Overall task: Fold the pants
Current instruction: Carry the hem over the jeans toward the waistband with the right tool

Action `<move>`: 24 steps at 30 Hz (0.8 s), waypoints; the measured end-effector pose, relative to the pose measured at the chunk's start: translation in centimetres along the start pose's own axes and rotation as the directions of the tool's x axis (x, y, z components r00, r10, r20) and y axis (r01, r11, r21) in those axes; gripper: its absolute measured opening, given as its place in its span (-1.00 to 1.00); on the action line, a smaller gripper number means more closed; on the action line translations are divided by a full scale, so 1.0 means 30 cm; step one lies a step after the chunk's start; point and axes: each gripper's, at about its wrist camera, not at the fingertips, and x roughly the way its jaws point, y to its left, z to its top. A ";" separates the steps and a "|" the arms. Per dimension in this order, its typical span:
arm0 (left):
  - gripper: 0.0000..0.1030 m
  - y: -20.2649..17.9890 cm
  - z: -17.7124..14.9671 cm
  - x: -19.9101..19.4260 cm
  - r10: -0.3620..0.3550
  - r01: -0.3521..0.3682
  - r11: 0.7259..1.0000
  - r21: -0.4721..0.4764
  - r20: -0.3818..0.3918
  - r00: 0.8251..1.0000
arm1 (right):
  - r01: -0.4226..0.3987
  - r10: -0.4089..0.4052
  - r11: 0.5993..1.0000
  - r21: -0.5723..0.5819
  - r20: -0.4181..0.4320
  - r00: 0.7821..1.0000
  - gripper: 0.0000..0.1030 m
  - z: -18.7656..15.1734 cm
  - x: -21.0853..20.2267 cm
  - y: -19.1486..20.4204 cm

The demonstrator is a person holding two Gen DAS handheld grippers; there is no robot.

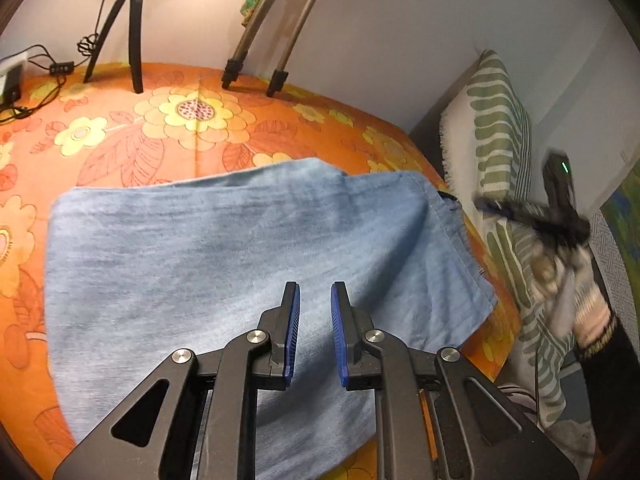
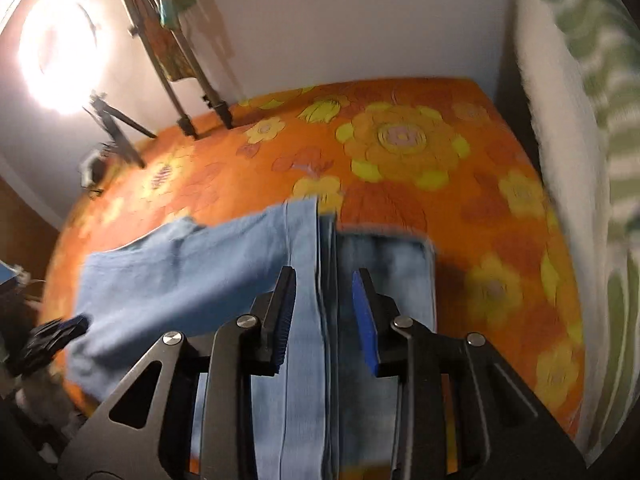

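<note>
The left gripper [image 1: 315, 300] hangs just above the blue pants [image 1: 224, 240], its jaws a narrow gap apart with no cloth pinched between them. The pants lie folded on the orange flowered bedspread [image 1: 168, 120], so a fold looks freshly laid. The right gripper [image 2: 324, 284], further right, stands over the stacked hem edges with jaws apart and clear of the cloth; next, I judge, both must grasp an edge for another fold or smooth the layers.

Pants [image 1: 240, 248] flat on bedspread [image 1: 160, 128]; tripods [image 1: 132, 32] behind; pillow [image 1: 496, 128] right of pants.
</note>
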 end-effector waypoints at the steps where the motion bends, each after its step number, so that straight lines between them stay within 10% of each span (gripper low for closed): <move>1: -0.73 0.004 0.002 -0.006 0.000 0.000 1.000 -0.006 0.005 1.000 | -0.017 0.017 1.000 0.022 -0.012 1.000 -0.41 -0.037 -0.021 -0.019; 14: -0.73 0.033 -0.011 -0.034 0.017 -0.017 0.999 -0.044 0.011 1.000 | -0.185 0.222 0.952 0.243 -0.137 0.965 -0.20 -0.385 0.010 -0.107; 18: -0.73 0.057 -0.006 -0.062 0.038 -0.037 0.998 -0.053 0.032 0.999 | -0.126 0.161 0.974 0.188 -0.188 0.969 -0.18 -0.391 0.038 -0.052; 24: -0.73 0.122 0.015 -0.128 0.073 -0.066 0.993 -0.095 0.079 0.994 | -0.030 0.054 0.991 0.134 -0.183 0.982 -0.76 -0.365 -0.002 0.009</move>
